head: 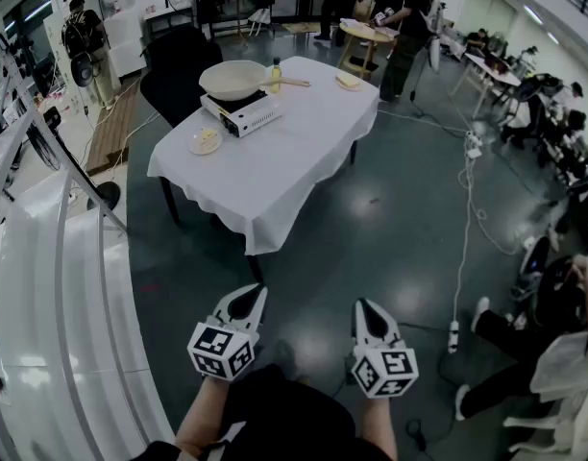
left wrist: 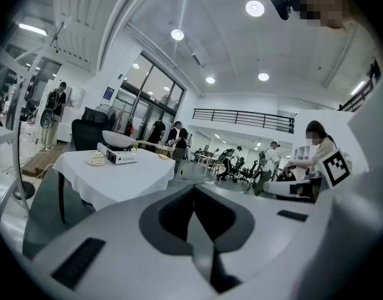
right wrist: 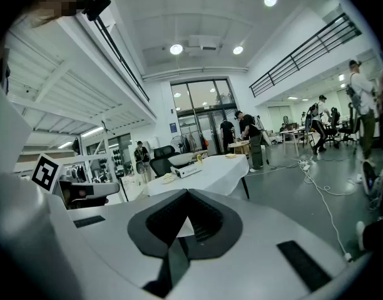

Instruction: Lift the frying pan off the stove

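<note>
A cream frying pan (head: 234, 79) with a wooden handle rests on a white portable stove (head: 242, 112) at the far end of a table under a white cloth (head: 284, 157). Both grippers hover low over the floor, well short of the table. My left gripper (head: 253, 292) is shut with nothing in it, and my right gripper (head: 364, 304) is likewise shut and empty. The pan (left wrist: 118, 139) and stove (left wrist: 117, 156) appear small and distant in the left gripper view. In the right gripper view the pan (right wrist: 181, 159) sits on its stove (right wrist: 186, 170), also far off.
On the tablecloth lie a small plate of food (head: 206, 141), a yellow bottle (head: 275, 75) and another plate (head: 350, 82). A black chair (head: 177, 70) stands behind the table. White railings (head: 54, 286) run along the left. Cables and a power strip (head: 454, 334) trail over the floor at right. People stand in the background.
</note>
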A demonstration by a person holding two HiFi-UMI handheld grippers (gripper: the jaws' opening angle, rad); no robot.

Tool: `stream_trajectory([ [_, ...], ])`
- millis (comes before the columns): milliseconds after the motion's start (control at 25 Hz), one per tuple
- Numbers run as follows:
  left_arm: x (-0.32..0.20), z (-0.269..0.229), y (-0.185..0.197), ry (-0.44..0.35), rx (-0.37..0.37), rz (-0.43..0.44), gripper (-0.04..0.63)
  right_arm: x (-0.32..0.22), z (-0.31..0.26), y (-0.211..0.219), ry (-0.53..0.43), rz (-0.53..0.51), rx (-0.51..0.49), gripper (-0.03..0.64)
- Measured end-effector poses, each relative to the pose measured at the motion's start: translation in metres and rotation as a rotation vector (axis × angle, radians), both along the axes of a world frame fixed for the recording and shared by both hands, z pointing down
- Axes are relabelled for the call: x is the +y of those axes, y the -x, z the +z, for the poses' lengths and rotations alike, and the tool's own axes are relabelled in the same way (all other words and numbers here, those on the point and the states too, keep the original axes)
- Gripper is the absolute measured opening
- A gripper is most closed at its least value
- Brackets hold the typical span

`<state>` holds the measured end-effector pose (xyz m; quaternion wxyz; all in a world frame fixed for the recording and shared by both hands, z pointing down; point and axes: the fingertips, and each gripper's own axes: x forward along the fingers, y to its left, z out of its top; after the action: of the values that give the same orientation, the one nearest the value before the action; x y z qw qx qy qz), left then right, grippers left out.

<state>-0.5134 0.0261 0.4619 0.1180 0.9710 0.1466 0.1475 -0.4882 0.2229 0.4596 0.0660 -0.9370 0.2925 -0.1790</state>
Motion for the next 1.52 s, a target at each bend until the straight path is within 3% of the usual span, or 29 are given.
stream_trajectory([
  [600,0.022,-0.005,0.0,-0.009,0.02,0.01,0.009,0.005,0.002,-0.004,-0.014,0.016,0.035,0.009],
  [640,0.022,-0.005,-0.001,-0.008,0.02,0.004,0.009,0.006,0.001,-0.004,-0.026,0.014,0.033,0.04],
  [680,0.023,-0.006,-0.002,0.001,0.02,0.001,0.03,0.008,0.001,-0.004,-0.039,0.013,0.027,0.157],
  [720,0.025,-0.007,-0.002,0.016,0.019,0.001,0.128,0.011,0.0,-0.005,-0.049,0.017,0.023,0.239],
  [760,0.027,-0.008,-0.003,0.034,0.02,-0.001,0.225,0.014,-0.001,-0.006,-0.053,0.024,0.023,0.252],
  [1040,0.035,-0.008,-0.011,0.03,0.03,-0.067,0.387,0.043,-0.007,-0.012,-0.143,0.092,0.043,0.414],
  [1240,0.052,0.007,-0.008,0.016,0.0,-0.066,0.394,0.048,0.014,-0.004,-0.079,0.01,0.015,0.419],
  [1520,0.064,0.022,-0.01,0.011,-0.025,-0.079,0.394,0.06,0.024,-0.008,-0.072,-0.027,-0.001,0.417],
])
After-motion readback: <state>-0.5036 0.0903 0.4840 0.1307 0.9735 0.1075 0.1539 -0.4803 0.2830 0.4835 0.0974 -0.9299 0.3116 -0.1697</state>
